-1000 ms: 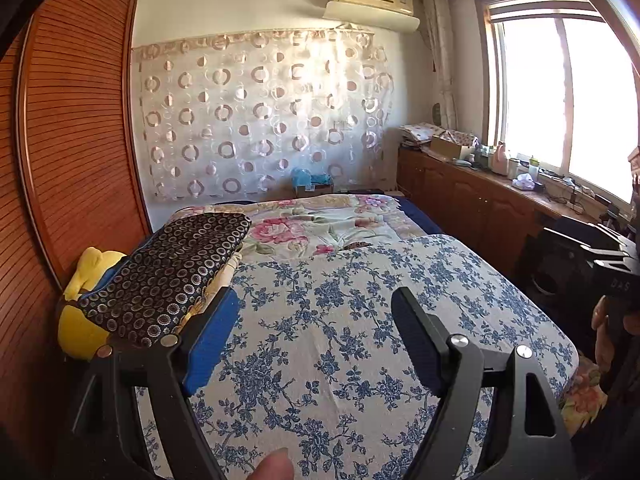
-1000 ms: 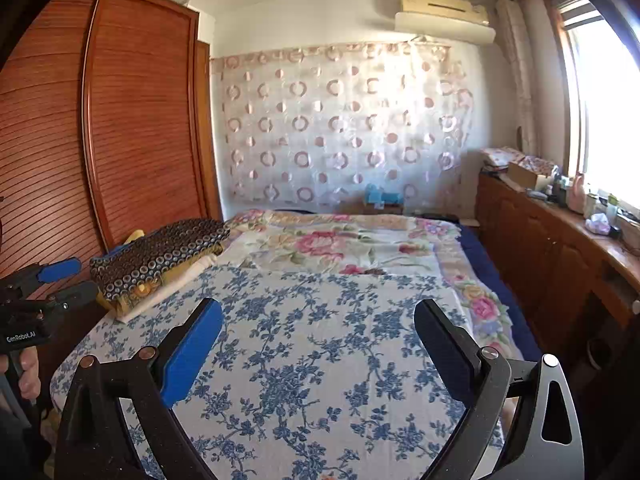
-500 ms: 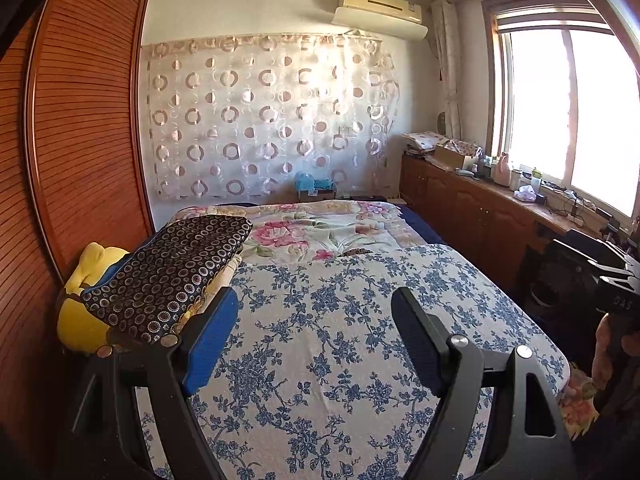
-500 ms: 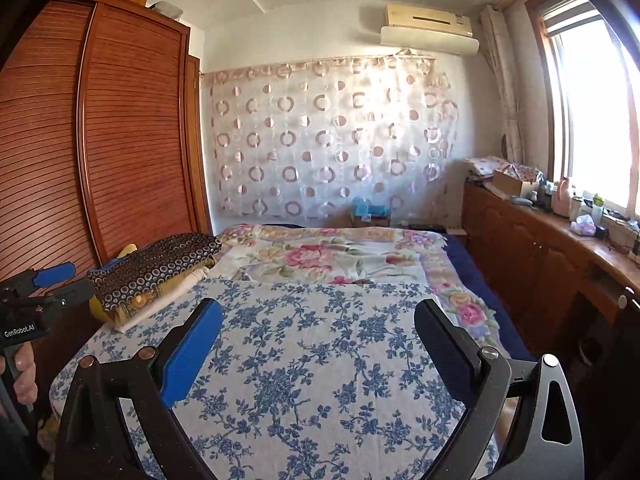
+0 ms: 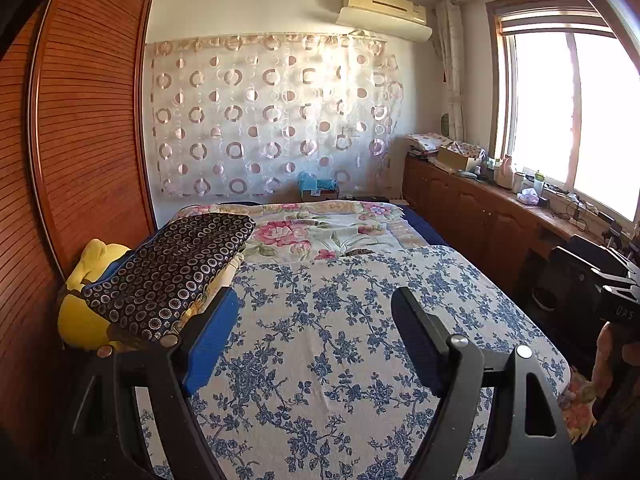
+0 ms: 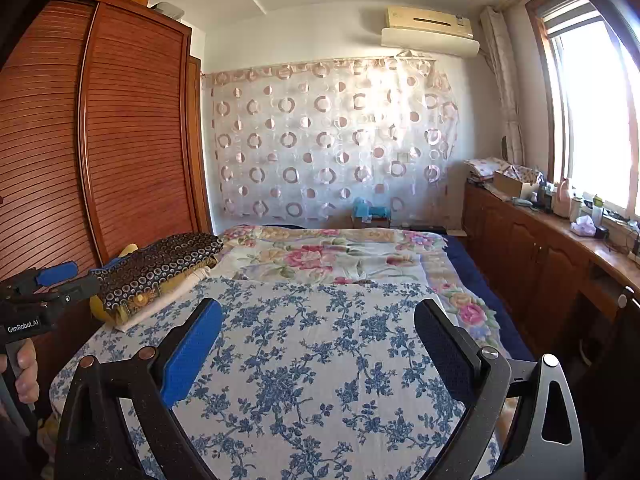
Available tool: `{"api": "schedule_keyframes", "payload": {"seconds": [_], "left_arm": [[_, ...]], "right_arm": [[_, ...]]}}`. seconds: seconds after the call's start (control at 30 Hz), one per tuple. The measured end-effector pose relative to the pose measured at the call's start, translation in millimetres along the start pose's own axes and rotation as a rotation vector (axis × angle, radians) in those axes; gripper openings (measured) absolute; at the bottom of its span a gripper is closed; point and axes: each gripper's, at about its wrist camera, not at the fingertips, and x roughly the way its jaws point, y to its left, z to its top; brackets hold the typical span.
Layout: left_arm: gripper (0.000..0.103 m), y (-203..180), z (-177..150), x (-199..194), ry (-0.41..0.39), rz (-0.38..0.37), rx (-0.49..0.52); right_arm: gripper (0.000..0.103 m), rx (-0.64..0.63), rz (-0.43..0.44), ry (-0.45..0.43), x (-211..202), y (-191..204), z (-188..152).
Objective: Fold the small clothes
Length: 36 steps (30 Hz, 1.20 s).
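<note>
L gripper (image 5: 316, 336) & R gripper (image 6: 318, 344) agape above bedspread (image 5: 340, 320), no garment between.

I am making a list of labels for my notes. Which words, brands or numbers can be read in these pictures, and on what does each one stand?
"GenRobot.AI": white letters on the left hand-held gripper, seen from the right wrist view.
"DAS": only partly readable, on the black body of the right hand-held gripper, seen from the left wrist view.
Air conditioner: its logo is too small to read.
Bottles on the counter: labels too blurred to read.
</note>
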Motion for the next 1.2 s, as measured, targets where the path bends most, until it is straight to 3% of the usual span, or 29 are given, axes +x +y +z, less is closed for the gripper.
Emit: {"api": "schedule_keyframes", "payload": {"seconds": [1.2], "left_arm": [[0.080, -2.0, -2.0, 2.1, -0.004, 0.011, 0.004]], "right_arm": [[0.097, -0.003, 0.008, -0.008, 2.6, -9.6, -3.9]]}}
